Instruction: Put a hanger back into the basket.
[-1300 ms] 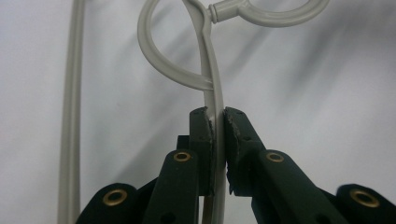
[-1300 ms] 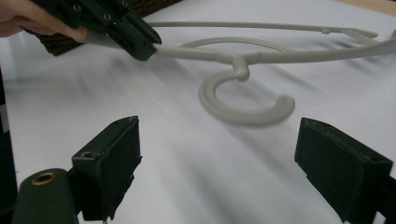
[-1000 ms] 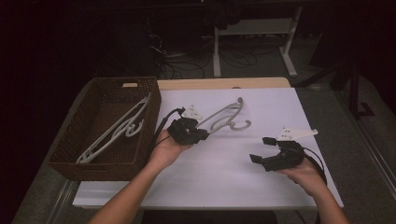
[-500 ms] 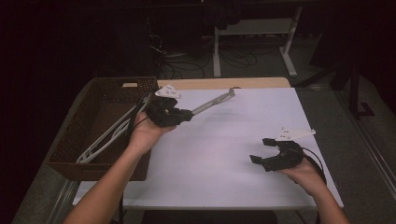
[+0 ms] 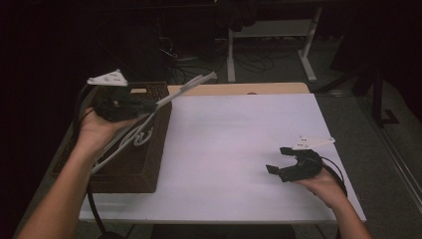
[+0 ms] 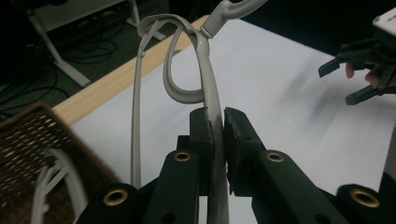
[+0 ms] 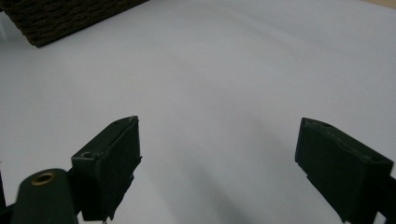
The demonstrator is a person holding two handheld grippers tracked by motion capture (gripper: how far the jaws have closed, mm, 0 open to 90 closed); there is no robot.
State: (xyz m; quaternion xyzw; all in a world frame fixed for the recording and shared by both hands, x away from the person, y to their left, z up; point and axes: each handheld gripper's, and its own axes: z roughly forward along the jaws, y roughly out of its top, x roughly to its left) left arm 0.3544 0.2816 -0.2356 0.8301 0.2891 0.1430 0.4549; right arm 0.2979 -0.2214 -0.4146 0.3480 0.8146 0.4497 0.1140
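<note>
Left tongs [image 6: 215, 140] clamped on grey hanger [image 6: 210, 88], right tongs [image 7: 217, 163] agape, empty

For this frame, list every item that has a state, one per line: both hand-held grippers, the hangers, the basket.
Left hand-held gripper: shut on the grey hanger, raised over the basket.
Right hand-held gripper: open, holding nothing, low over the white table.
Grey hanger: lifted clear of the table, tilted.
Basket: upright at the table's left side.
White hanger: lies in the basket.
</note>
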